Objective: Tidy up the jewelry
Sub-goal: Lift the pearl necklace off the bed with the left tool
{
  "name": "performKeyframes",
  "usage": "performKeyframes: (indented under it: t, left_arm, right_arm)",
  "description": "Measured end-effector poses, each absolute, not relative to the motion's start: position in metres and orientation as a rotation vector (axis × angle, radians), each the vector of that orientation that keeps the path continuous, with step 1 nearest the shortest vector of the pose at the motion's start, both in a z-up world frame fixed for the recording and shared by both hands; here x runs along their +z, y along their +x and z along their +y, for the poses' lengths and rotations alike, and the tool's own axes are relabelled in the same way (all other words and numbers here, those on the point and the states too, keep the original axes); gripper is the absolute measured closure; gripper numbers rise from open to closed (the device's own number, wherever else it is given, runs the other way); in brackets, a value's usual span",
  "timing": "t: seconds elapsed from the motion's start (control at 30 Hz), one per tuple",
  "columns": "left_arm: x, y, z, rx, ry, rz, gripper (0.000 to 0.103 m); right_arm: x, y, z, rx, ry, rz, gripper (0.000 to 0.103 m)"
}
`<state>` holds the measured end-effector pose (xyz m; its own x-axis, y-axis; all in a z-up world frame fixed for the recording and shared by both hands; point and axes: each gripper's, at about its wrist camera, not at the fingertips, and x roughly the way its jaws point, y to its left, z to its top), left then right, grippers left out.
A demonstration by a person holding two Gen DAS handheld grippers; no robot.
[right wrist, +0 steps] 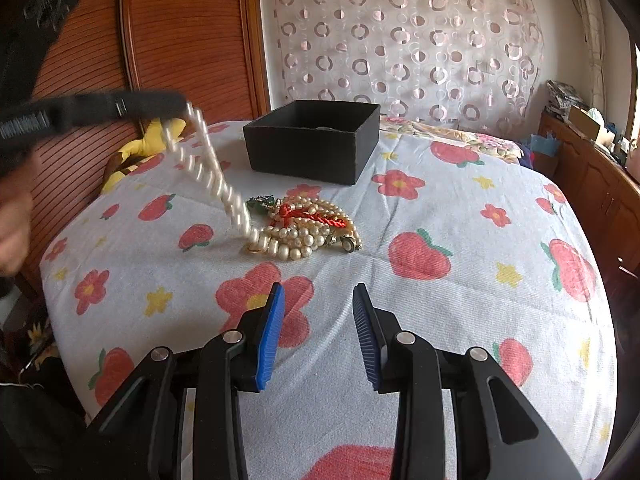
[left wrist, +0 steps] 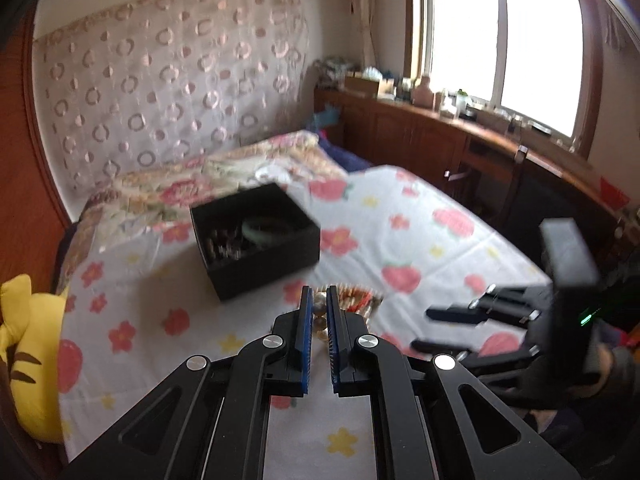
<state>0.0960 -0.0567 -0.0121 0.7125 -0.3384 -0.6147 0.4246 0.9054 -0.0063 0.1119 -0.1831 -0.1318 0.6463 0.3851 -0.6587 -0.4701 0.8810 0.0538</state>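
My left gripper (left wrist: 319,300) is shut on a white pearl necklace (right wrist: 208,164) and holds one end lifted; the strand hangs down to a jewelry pile (right wrist: 308,226) on the bed. The pile holds pearl strands, a red cord and a green pendant (right wrist: 262,203). In the right wrist view the left gripper (right wrist: 182,104) is blurred at upper left. A black open box (right wrist: 312,140) stands behind the pile; in the left wrist view the box (left wrist: 256,240) holds a green bangle (left wrist: 267,229) and dark beads. My right gripper (right wrist: 319,296) is open and empty, in front of the pile.
The bed has a white sheet with red strawberries and flowers (right wrist: 460,300). A yellow plush toy (left wrist: 28,344) lies at its left edge. A wooden headboard wall (right wrist: 180,40) is behind, and a wooden cabinet with clutter (left wrist: 440,120) runs under the window.
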Motion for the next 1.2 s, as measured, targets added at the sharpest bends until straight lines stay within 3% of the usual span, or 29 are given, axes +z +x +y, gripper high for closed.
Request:
performKeyframes:
  t: [0.57, 1.2]
  left_arm:
    - [0.074, 0.073, -0.038, -0.412, 0.093, 0.448, 0.097]
    - [0.068, 0.067, 0.008, -0.331, 0.045, 0.442, 0.097]
  right_arm:
    - [-0.133, 0.113, -0.180, 0.494, -0.130, 0.722, 0.065]
    - [-0.126, 0.142, -0.097, 0.688, -0.283, 0.796, 0.065]
